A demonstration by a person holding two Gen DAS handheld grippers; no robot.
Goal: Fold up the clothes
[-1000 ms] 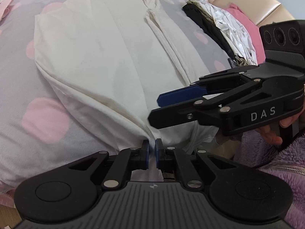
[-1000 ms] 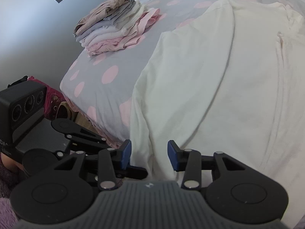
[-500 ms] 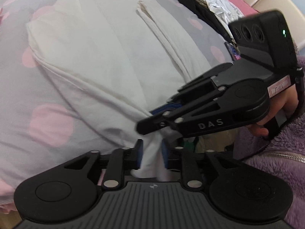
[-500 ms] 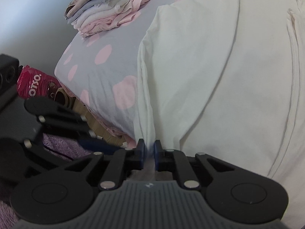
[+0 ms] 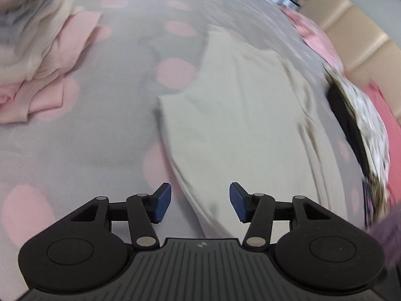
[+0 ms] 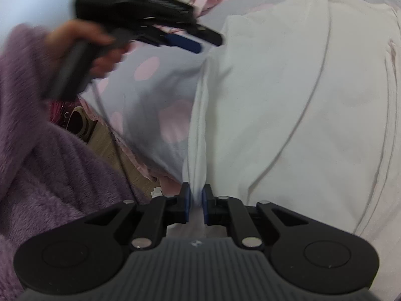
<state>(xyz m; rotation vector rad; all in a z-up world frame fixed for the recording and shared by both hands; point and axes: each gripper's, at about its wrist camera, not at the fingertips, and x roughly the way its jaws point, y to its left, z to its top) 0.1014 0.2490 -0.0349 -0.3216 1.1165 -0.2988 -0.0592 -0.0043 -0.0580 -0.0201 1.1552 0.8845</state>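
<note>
The cream garment [image 6: 288, 105] is spread on the spotted bed [image 5: 82, 135], its bunched edge clenched by the right gripper [image 6: 196, 204] at lower centre. The left gripper [image 5: 200, 202] has just been opening; nothing is held between its jaws. No writing can be read.

Cream shirt [image 5: 240, 115] on a grey sheet [image 5: 100, 135] with big pink dots

Both grippers are black with blue pads [image 5: 163, 202]: the left gripper [image 5: 200, 202] and the right gripper [image 6: 196, 204]. The pile [image 5: 37, 50] of folded clothes is pink, cream and grey. Another heap [image 5: 361, 125] at the far side is black, white with dark speckles, and bright pink. The sleeve [image 6: 37, 165] is fuzzy purple. The headboard [image 5: 351, 32] is tan. The floor [image 6: 110, 135] is light brown wood. By the bed sits something red [image 6: 56, 111], too blurry to tell what
</note>
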